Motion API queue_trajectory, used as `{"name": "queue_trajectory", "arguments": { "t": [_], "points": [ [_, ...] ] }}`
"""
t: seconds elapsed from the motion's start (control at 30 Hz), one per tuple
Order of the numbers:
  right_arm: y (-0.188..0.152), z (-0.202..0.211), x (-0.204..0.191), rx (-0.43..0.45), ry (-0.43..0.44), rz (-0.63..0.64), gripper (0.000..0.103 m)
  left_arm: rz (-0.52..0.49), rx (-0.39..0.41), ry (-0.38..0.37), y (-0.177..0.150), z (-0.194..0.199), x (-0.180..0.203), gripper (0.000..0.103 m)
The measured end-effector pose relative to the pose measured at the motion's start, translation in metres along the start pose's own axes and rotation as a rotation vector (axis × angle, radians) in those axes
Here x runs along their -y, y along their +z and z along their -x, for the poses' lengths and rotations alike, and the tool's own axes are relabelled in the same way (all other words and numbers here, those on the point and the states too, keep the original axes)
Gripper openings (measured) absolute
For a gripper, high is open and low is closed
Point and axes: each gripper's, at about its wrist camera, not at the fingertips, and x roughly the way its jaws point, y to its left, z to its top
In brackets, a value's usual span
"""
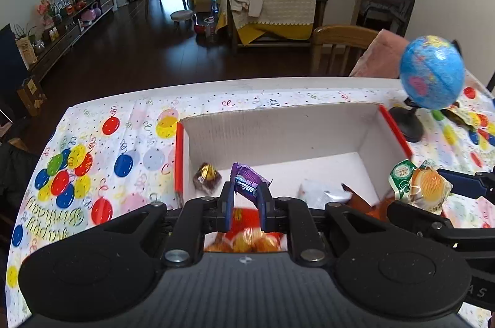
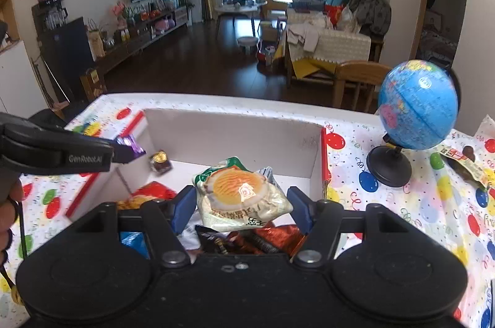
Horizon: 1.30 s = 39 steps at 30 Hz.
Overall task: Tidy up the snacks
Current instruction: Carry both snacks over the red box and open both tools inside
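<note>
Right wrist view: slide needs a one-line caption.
Right gripper open around a cake packet above the white cardboard box, blue globe alongside.

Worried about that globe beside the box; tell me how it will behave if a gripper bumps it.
The globe probably tips easily: a big ball rides on a thin stem above a small round black base. It stands close to the box's right wall, so an outward swing of the right gripper could catch it. Once toppled, it would likely roll on the tablecloth.
</note>
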Motion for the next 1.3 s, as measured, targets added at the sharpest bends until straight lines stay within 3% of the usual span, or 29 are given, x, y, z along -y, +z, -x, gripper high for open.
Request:
{"name": "queue_trajectory", "arguments": {
  "t": [0.33, 0.6, 0.87, 1.13, 1.23, 1.3],
  "points": [
    [0.003, -0.056, 0.018, -0.118, 0.006, 0.012, 0.063, 0.014, -0.087, 0.042, 0.015, -0.06, 0.001, 0.016],
    [-0.001, -0.075, 0.017, -0.181, 0.001, 0.032, 0.065, -0.001, -0.162, 0.05, 0.011, -0.087, 0.006, 0.016],
    [0.0, -0.077, 0.013, -0.189, -0.006, 0.05, 0.067, -0.035, -0.259, 0.036, 0.005, -0.103, 0.014, 0.016],
    [-0.002, -0.075, 0.017, -0.195, -0.006, 0.038, 0.069, -0.038, -0.261, 0.038, 0.006, -0.094, 0.015, 0.019],
    [-0.001, -0.068, 0.018, -0.171, -0.007, 0.025, 0.078, -0.028, -0.256, 0.029, 0.005, -0.089, 0.013, 0.029],
    [-0.002, -0.061, 0.018, -0.152, -0.011, 0.019, 0.083, -0.019, -0.253, 0.018, 0.005, -0.083, 0.012, 0.029]
  ]
}}
